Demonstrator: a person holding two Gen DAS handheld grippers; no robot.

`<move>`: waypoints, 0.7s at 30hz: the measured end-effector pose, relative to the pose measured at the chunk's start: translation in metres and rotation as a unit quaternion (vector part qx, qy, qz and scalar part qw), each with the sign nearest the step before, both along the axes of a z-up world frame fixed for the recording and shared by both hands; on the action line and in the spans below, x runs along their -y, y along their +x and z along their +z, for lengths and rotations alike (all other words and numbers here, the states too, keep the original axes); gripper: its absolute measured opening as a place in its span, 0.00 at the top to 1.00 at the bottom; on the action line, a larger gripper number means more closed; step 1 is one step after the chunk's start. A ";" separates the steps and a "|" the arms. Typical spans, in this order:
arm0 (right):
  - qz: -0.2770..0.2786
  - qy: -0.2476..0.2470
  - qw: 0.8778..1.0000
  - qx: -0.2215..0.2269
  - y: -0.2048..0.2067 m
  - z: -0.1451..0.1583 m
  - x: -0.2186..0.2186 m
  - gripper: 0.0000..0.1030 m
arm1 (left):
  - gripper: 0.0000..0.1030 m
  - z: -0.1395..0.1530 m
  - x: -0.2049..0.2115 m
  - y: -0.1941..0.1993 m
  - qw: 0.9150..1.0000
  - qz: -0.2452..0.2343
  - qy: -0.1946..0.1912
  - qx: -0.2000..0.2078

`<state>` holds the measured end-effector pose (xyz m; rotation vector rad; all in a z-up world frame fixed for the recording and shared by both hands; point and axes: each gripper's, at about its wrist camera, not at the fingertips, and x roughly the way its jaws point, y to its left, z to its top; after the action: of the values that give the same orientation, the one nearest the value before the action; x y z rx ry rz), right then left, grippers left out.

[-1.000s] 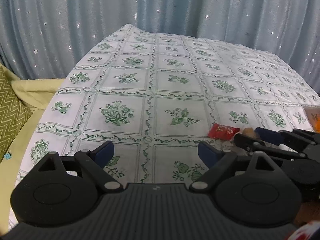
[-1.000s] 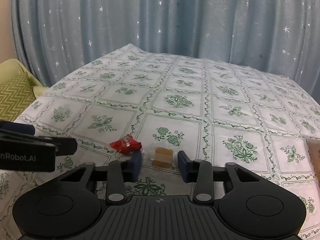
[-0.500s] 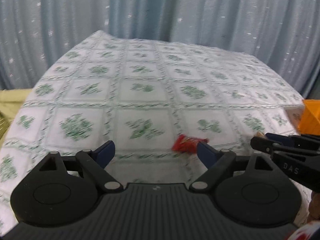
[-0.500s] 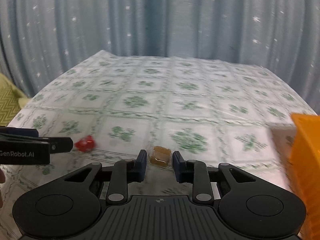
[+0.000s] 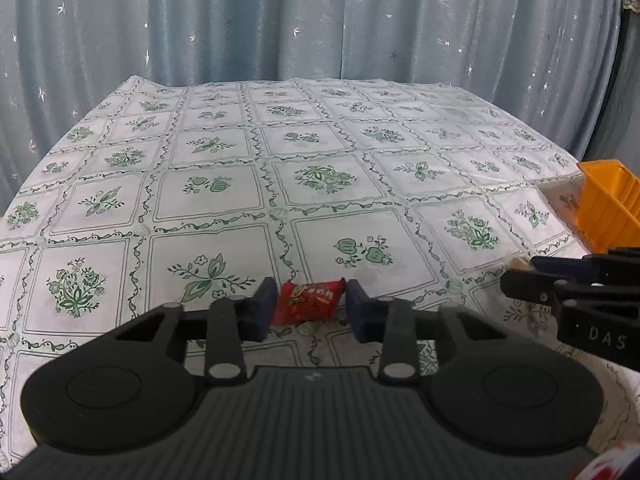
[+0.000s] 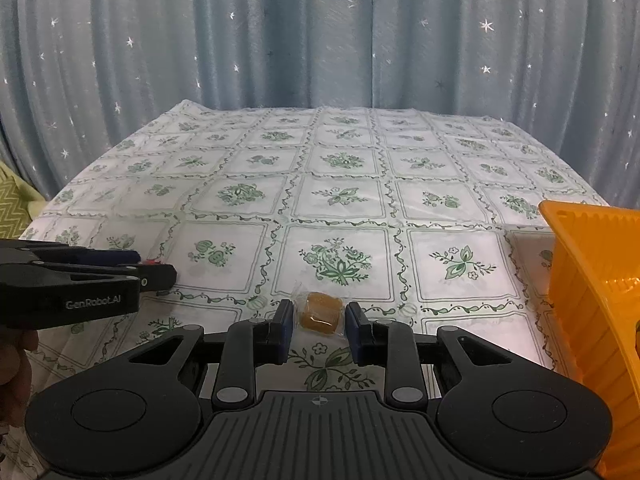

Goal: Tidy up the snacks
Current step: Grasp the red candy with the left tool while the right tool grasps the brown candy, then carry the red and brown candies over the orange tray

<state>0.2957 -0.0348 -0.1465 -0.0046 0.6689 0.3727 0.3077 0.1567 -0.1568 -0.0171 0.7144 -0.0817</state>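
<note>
A red snack packet (image 5: 308,304) lies on the flowered tablecloth (image 5: 320,184) between the blue pads of my left gripper (image 5: 311,300). Its jaws are closing and both pads touch the wrapper's ends. A brown candy in clear wrap (image 6: 320,312) sits between the pads of my right gripper (image 6: 319,316), which is shut on it just above the cloth. Each gripper shows in the other's view: the right gripper (image 5: 520,272) at the right edge, the left gripper (image 6: 160,270) at the left with a bit of red at its tips.
An orange plastic bin (image 6: 592,280) stands at the table's right side, close to my right gripper; the orange bin (image 5: 608,208) also shows in the left wrist view. Blue starred curtains (image 6: 320,40) hang behind the table. A green zigzag cushion (image 6: 12,208) lies off the left edge.
My left gripper swung right until the red packet lay between its jaws, then narrowed from wide open onto it. My right gripper closed on the brown candy and moved right, bringing the orange bin into view.
</note>
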 end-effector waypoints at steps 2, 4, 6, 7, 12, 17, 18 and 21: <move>-0.001 0.002 1.000 0.000 0.000 0.001 0.000 0.72 | 0.79 0.001 0.000 -0.001 1.000 0.002 0.001 -0.003; -0.002 0.003 1.000 -0.001 0.000 0.001 0.001 0.72 | 0.81 0.003 0.000 -0.002 1.000 0.006 0.000 -0.005; -0.003 0.005 1.000 -0.002 -0.002 0.003 0.002 0.72 | 0.82 0.006 -0.001 -0.005 1.000 0.015 -0.006 -0.009; -0.004 0.006 1.000 -0.002 -0.003 0.004 0.003 0.72 | 0.82 0.007 -0.001 -0.007 1.000 0.018 -0.007 -0.010; -0.006 0.008 1.000 -0.001 -0.013 0.013 0.011 0.72 | 0.82 0.016 0.003 -0.018 0.999 0.032 -0.016 -0.019; -0.011 0.010 1.000 -0.004 -0.029 0.023 0.024 0.72 | 0.82 0.031 0.016 -0.035 0.999 0.034 -0.018 -0.017; -0.012 0.010 1.000 -0.004 -0.033 0.026 0.027 0.72 | 0.82 0.035 0.020 -0.040 0.999 0.033 -0.020 -0.017; -0.020 0.012 1.000 -0.009 -0.047 0.033 0.038 0.72 | 0.82 0.046 0.036 -0.053 0.999 0.029 -0.022 -0.017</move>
<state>0.2485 -0.0726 -0.1140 0.0350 0.6805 0.3433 0.2546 0.1207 -0.1106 -0.0813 0.7445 -0.0416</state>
